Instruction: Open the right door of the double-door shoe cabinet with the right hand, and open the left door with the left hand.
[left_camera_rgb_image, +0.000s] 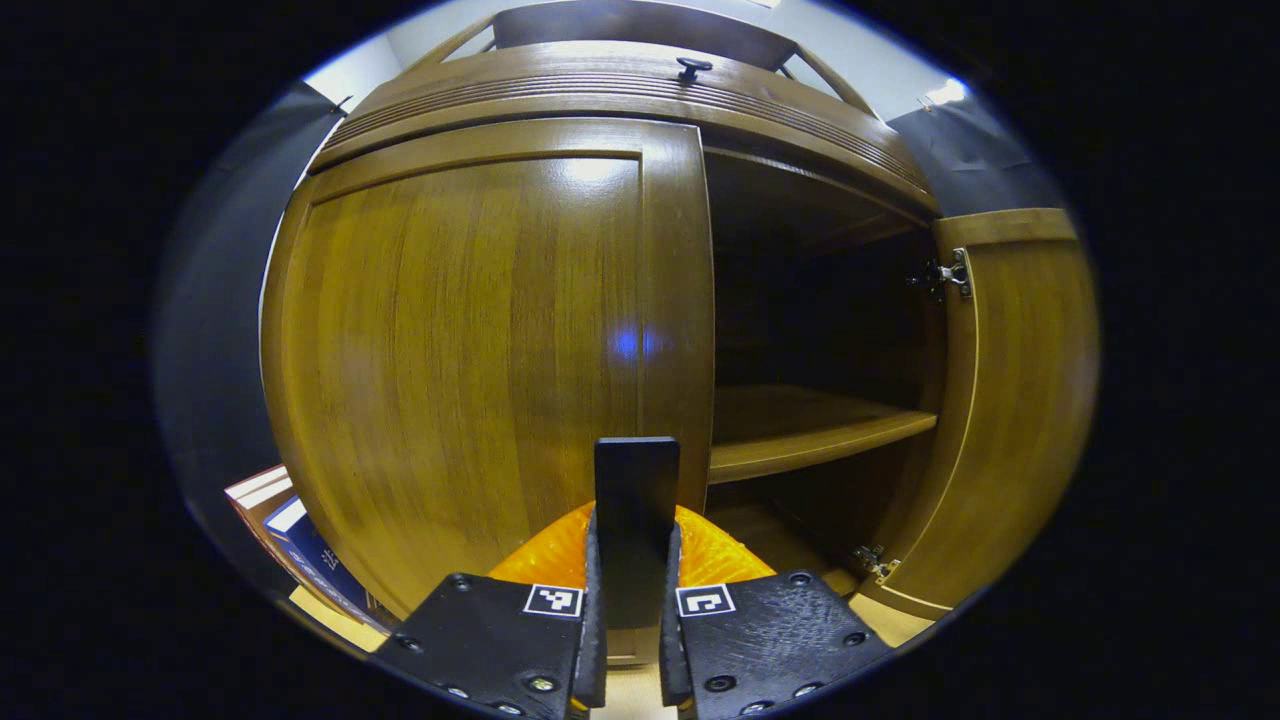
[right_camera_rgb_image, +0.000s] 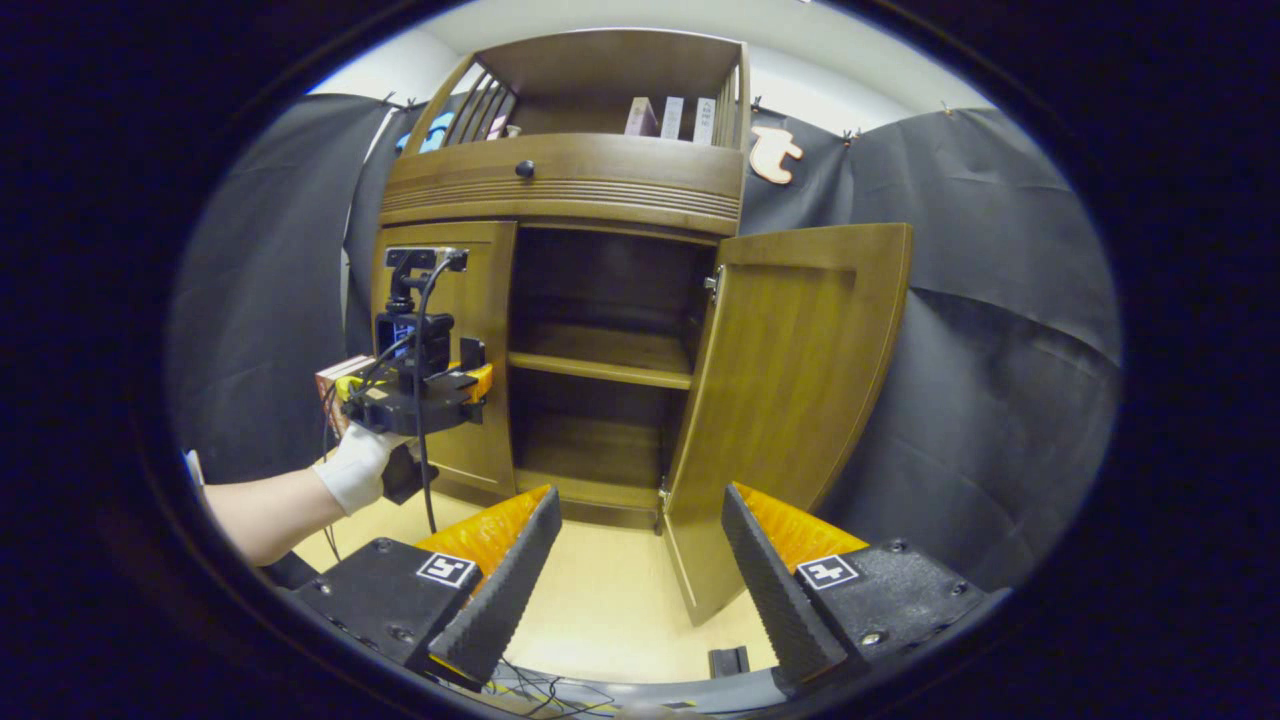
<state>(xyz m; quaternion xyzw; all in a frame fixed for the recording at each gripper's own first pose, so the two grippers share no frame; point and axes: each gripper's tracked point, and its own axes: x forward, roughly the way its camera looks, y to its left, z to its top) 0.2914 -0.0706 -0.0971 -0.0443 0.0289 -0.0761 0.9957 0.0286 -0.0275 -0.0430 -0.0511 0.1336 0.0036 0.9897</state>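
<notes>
The brown wooden shoe cabinet's right door (right_camera_rgb_image: 790, 400) stands wide open; the left door (left_camera_rgb_image: 470, 350) is closed. The left gripper (left_camera_rgb_image: 632, 640) pinches its flat dark handle (left_camera_rgb_image: 636, 500) — next, pull outward. The right gripper (right_camera_rgb_image: 640, 560) hangs spread, empty.

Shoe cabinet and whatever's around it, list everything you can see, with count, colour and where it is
shoe cabinet: one, brown wood, against the black cloth wall
right door: one, brown, swung wide open
left door: one, brown, closed
handle: one, dark, on the left door's inner edge
inner shelf: one, brown, across the open right half
drawer knob: one, dark, above the doors
books: three, pale, upright in the top compartment
floor: pale yellow
left gripper: one, shut on the handle
right gripper: one, open, back from the cabinet
hand: one, white glove, holding the left gripper
</notes>
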